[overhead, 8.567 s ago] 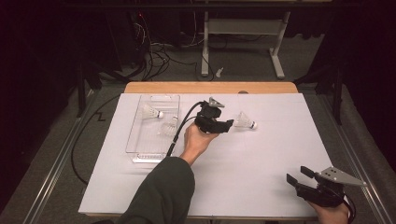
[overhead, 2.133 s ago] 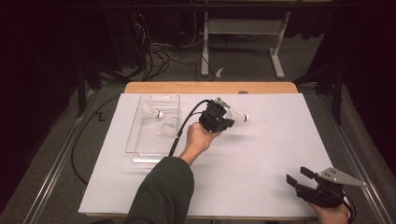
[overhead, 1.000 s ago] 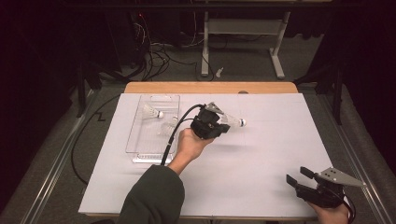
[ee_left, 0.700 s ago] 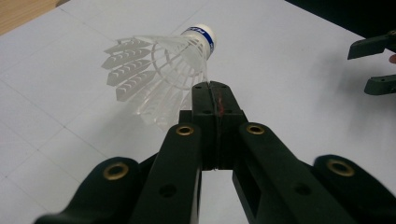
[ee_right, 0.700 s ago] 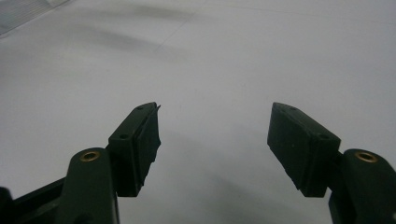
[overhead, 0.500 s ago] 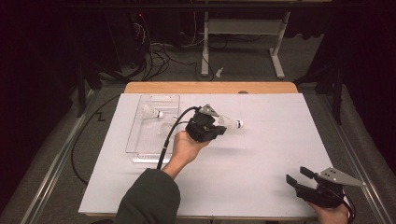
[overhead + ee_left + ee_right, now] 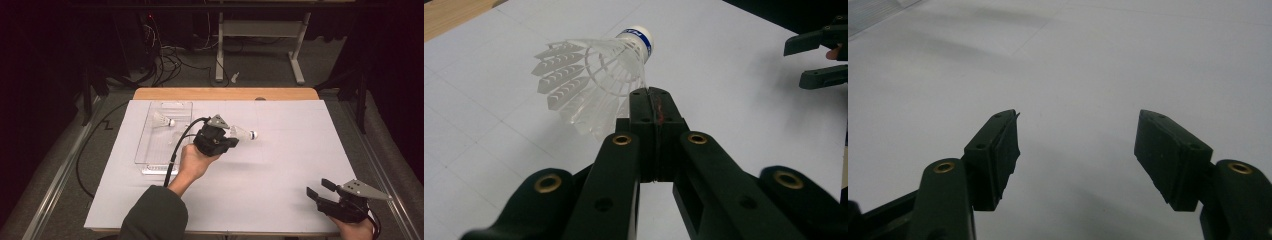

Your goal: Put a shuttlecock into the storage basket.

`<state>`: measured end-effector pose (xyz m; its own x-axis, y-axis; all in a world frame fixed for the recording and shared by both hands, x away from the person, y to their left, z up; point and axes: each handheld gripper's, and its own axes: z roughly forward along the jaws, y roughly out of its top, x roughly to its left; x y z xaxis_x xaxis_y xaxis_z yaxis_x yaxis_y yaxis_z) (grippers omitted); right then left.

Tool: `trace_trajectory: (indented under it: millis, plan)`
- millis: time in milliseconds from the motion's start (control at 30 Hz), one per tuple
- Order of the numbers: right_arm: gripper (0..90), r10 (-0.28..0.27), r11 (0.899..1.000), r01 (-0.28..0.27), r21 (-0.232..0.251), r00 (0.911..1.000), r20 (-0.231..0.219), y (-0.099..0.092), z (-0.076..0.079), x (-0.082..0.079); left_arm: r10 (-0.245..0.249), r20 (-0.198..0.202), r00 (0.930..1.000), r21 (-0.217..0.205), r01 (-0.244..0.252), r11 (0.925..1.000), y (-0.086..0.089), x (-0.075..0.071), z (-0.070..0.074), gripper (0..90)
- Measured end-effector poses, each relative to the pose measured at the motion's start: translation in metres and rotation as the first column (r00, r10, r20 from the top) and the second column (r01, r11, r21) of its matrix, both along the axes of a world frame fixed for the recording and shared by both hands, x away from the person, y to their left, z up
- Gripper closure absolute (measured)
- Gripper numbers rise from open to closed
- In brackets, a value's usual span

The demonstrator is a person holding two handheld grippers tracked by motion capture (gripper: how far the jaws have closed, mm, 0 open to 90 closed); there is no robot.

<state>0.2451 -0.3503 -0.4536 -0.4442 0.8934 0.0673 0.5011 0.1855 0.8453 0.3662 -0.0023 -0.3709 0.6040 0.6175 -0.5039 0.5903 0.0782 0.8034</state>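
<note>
Shuttlecock [image 7: 596,75] pinched by its skirt edge between closed jaws of left gripper [image 7: 655,107], cork pointing away, above white table sheet [image 7: 280,165] beside clear tray [image 7: 150,150], right gripper [image 7: 1078,150] jaws wide, holding nothing

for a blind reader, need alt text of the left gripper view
The left tongs, jaws shut, pinch the skirt edge of a clear plastic shuttlecock above a white table. The open right tongs show at the far right edge.
</note>
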Motion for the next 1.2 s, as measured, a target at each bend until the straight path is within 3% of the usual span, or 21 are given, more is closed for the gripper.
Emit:
trace_trajectory:
  millis: [1200]
  plan:
    - [34.4,0.002,1.0,-0.002,-0.001,1.0,-0.001,0.001,0.0,0.001,0.026,0.013,0.9996,-0.021,-0.025,0.9995,0.031,-0.022,0.002,90.0]
